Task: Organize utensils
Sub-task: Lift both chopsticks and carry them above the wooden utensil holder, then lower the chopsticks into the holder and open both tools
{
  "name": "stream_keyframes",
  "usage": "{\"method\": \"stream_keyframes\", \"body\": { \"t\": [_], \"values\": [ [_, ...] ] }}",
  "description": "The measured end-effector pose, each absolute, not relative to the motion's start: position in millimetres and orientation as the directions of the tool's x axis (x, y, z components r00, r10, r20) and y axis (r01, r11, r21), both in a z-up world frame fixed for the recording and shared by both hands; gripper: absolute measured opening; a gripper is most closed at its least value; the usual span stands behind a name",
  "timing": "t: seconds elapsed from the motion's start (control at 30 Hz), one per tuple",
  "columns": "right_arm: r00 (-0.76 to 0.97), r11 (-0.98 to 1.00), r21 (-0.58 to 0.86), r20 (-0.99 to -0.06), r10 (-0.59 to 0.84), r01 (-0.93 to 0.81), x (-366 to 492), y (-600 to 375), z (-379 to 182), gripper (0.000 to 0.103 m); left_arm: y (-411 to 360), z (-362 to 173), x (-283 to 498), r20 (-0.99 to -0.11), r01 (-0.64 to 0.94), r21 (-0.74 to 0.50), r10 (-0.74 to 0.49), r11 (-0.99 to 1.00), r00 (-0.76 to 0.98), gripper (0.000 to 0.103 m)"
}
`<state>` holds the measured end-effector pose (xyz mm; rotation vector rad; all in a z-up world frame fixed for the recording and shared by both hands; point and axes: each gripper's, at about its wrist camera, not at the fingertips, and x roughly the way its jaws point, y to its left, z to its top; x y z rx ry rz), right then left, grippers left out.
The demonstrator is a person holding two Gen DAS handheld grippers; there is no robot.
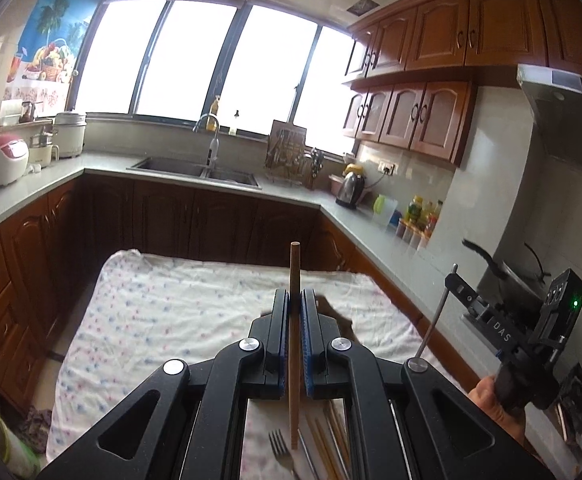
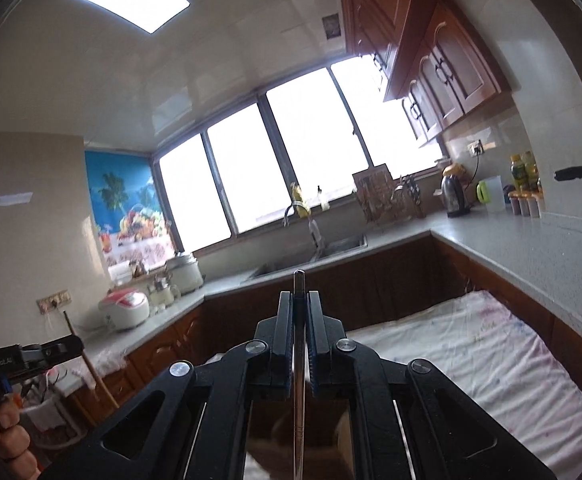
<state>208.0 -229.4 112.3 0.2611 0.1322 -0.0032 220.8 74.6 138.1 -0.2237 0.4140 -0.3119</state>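
On the floral cloth [image 1: 179, 320] covering the bench, low in the left wrist view, a fork [image 1: 281, 450] lies beside more chopsticks [image 1: 331, 440]. Above them the left gripper [image 1: 295, 300] has its jaws pinching a wooden chopstick [image 1: 294, 344], upright. Further right, the right gripper [image 2: 300, 300] has its jaws clamped on a metal chopstick [image 2: 299, 380], lettered "DAS" on its body. Behind: rice cooker [image 1: 1, 160], sink [image 1: 195, 170], kettle [image 1: 351, 190]. The left one reads "GenRobot.AI".
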Motion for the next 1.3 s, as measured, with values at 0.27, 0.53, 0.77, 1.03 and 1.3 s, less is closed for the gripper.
{"method": "stream_keyframes", "body": {
  "t": [0.27,0.53,0.77,1.03,1.3],
  "values": [
    [0.998,0.968,0.243,-0.027,-0.059,0.064,253,-237,133,0.006,78,139,280,-0.281,0.234,-0.299,-0.32,0.925,0.905,0.004],
    [0.994,0.975,0.198,-0.059,-0.092,0.102,279,-231,90,0.006,69,97,332,-0.266,0.213,-0.318,-0.303,0.924,0.915,0.004],
    [0.987,0.972,0.21,-0.14,-0.077,0.106,282,-228,42,0.006,51,21,364,-0.33,0.193,-0.349,-0.313,0.917,0.89,0.004],
    [0.977,0.96,0.255,-0.202,-0.063,0.114,277,-243,28,0.006,48,-6,387,-0.393,0.174,-0.347,-0.311,0.922,0.865,0.004],
    [0.964,0.956,0.272,-0.265,-0.032,0.106,278,-254,31,0.007,53,4,380,-0.402,0.188,-0.34,-0.323,0.922,0.857,0.005]
  ]
}}
